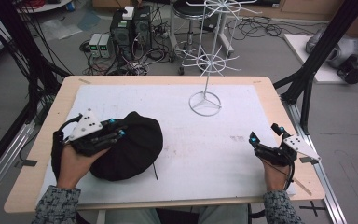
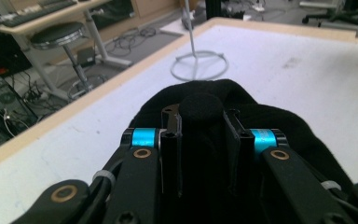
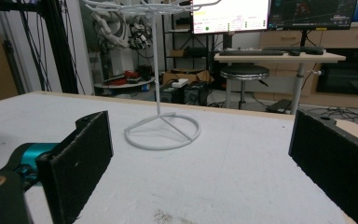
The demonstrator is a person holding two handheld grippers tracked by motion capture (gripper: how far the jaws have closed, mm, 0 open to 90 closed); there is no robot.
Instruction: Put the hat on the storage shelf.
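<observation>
So the tabletop (image 1: 242, 93) takes up most of the high view, a light wood slab with a big white sheet over it, scuffed and a bit stained around the middle. Behind it, across the top of the frame, the floor is a mess of cables, a couple of computer towers (image 1: 130, 28) at upper centre and a round stool (image 1: 189, 9) next to them.

Next biggest thing on the tabletop is the white wire rack (image 1: 206, 70), upper centre-right of the high view. It has a ring base, a thin pole and spoked tiers going up out of the frame. It stands well apart from everything else, with nothing between it and the hat.

The black hat (image 1: 130, 144) sits at lower left of the high view, a soft, dark, rounded lump of fabric with a little cord or stalk poking out at its lower right edge. In the left gripper view it bulges up between the jaws, with a round button-like bump on top.

The left claw (image 1: 117, 129) is clamped shut on the black hat's left side, with fabric squeezed between the jaws. The right claw (image 1: 265, 134) is at lower right of the high view, near the tabletop edge, jaws spread wide with nothing in them, well apart from the hat.
</observation>
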